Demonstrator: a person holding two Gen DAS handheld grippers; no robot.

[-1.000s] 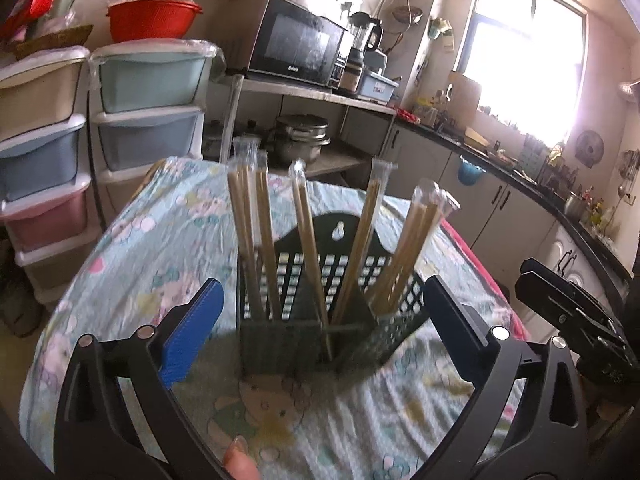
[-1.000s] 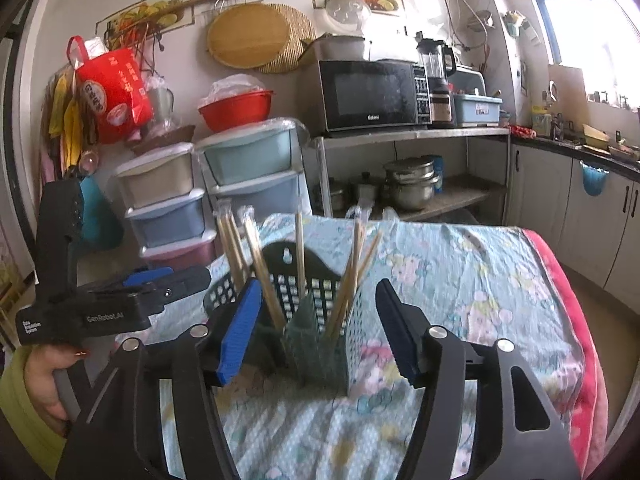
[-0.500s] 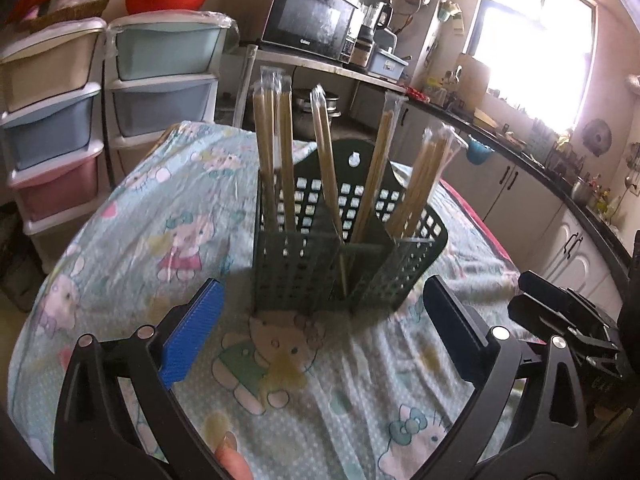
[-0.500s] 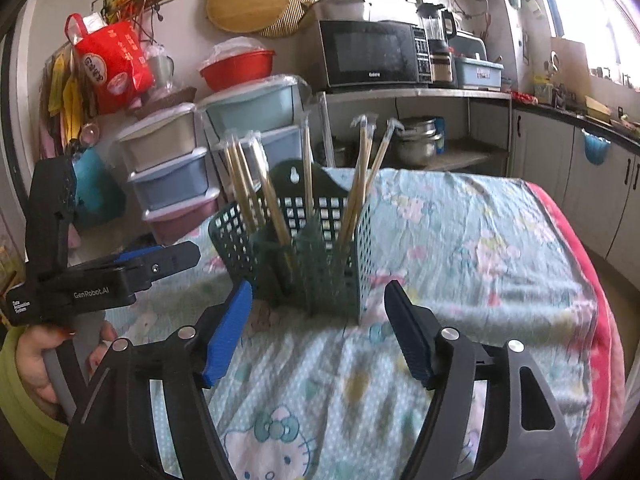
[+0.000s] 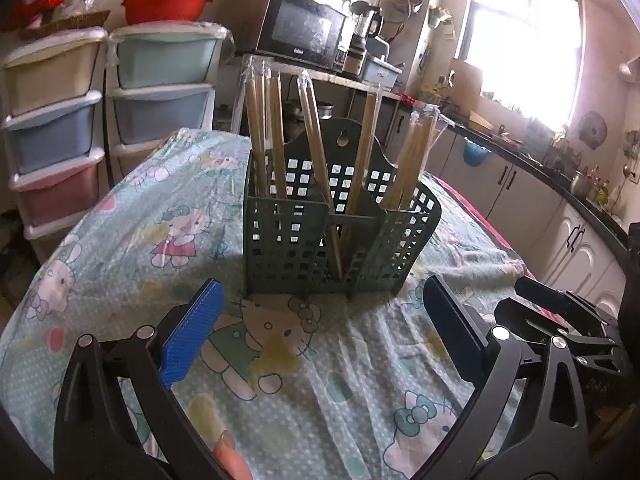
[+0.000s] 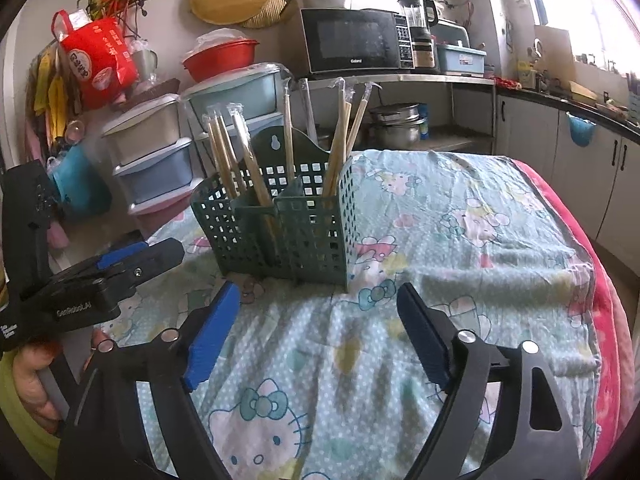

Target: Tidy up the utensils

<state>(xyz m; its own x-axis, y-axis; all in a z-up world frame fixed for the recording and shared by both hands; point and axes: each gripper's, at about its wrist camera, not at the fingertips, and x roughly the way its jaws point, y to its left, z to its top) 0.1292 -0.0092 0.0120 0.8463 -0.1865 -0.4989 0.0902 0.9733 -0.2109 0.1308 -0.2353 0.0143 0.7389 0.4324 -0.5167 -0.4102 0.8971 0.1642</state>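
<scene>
Both tools lower & further back from green caddy [image 5: 340, 236] vs a sec ago. Left tool [image 5: 320, 328] open, empty; right tool [image 6: 316, 320] opening, empty. Wrapped chopsticks [image 5: 312, 132] all slotted; task prob. done.

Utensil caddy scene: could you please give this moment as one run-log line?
caddy: upright on cloth, chopsticks inside | left tool: open, empty | right tool: opening, empty | contact: none

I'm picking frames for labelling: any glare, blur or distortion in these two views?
Left wrist view: window blown out, hazing the counter; fisheye bends the drawers; holder sharp. Right wrist view: evenly lit, holder sharp, edges curved, corners vignetted.
</scene>
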